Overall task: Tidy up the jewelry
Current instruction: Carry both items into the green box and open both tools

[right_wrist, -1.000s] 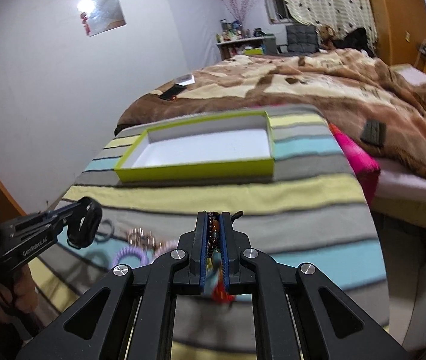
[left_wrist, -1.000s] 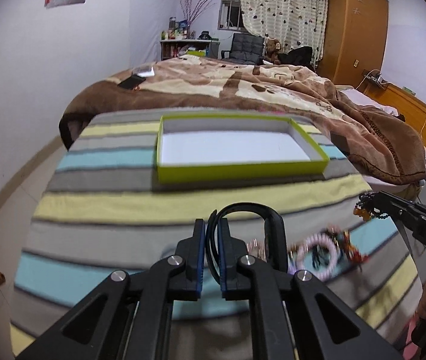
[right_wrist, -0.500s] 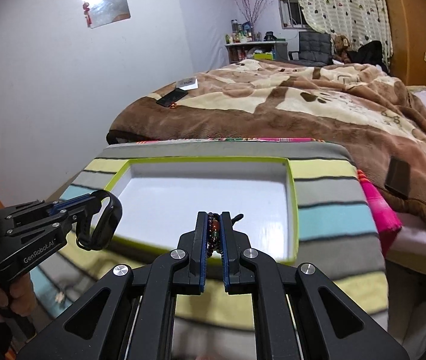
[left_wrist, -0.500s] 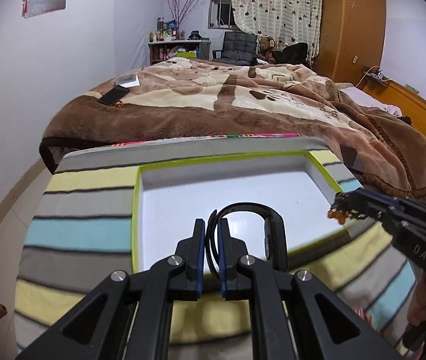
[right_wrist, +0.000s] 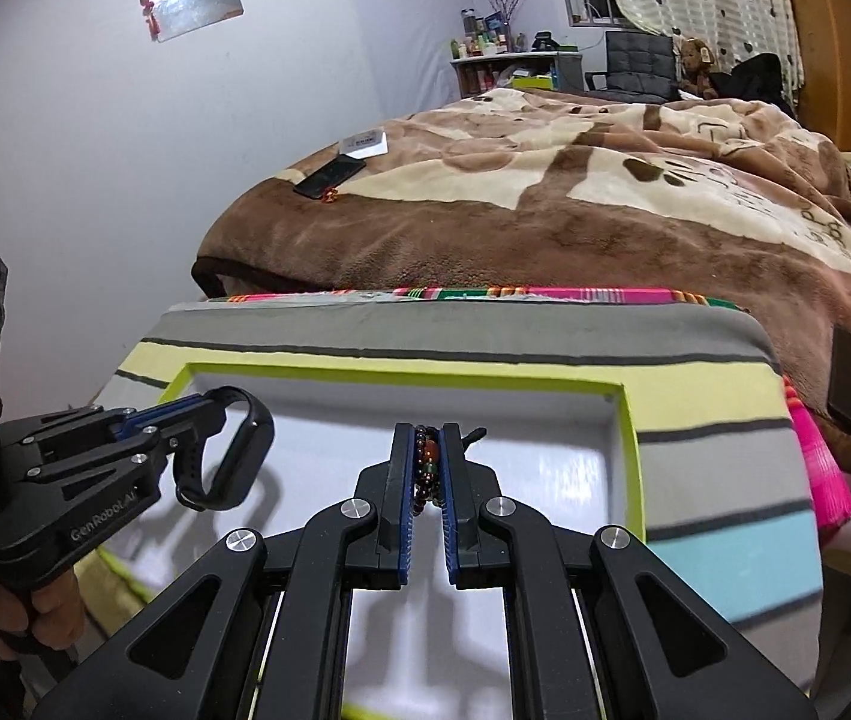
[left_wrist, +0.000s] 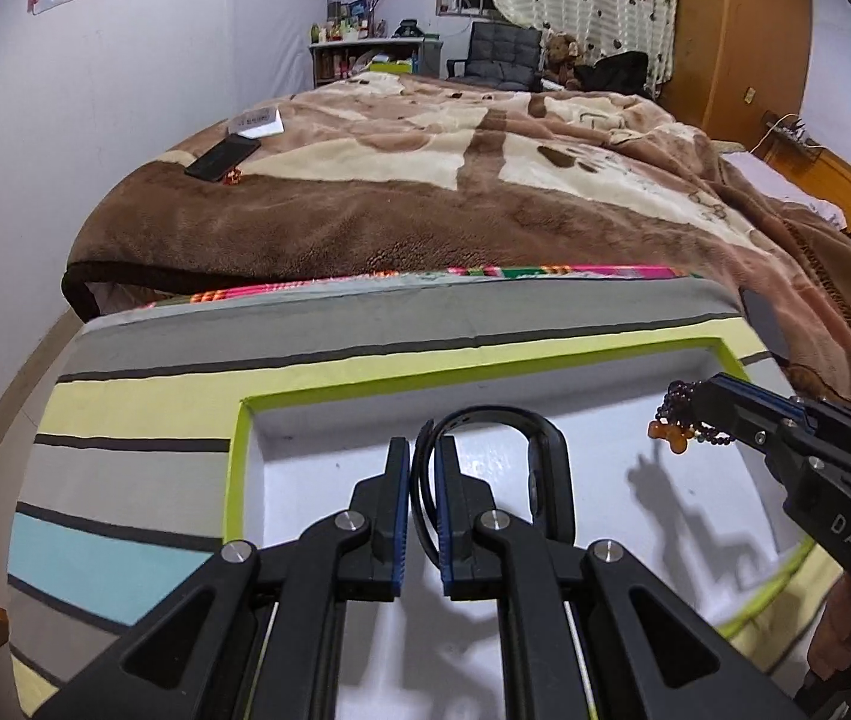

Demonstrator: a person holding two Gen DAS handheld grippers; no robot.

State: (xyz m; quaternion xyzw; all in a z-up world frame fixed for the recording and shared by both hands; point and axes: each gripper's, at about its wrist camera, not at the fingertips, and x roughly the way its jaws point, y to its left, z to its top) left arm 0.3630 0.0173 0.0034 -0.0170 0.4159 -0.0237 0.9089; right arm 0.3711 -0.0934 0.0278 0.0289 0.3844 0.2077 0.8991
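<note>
A shallow lime-green box with a white floor (left_wrist: pixel 329 387) (right_wrist: pixel 632 438) lies on a striped cloth. My left gripper (left_wrist: pixel 423 468) is shut on a black wristband (left_wrist: pixel 551 468) and holds it above the box's left part; it also shows in the right wrist view (right_wrist: pixel 197 408) with the wristband (right_wrist: pixel 245 450). My right gripper (right_wrist: pixel 427 456) is shut on a dark beaded bracelet (right_wrist: pixel 425 468) with orange beads, above the box's right part. In the left wrist view the right gripper (left_wrist: pixel 707 402) holds the bracelet (left_wrist: pixel 674 426), which dangles.
The striped cloth (left_wrist: pixel 125 480) covers a low table. Behind it is a bed with a brown blanket (left_wrist: pixel 455 180); a black phone (left_wrist: pixel 221 159) and a white card (left_wrist: pixel 257 120) lie on it. A pink fringe (right_wrist: pixel 827 480) hangs at the table's right edge.
Both grippers have moved forward from over the front of the cloth to above the box, each still holding its piece. The loose jewellery pile has dropped out of view.
</note>
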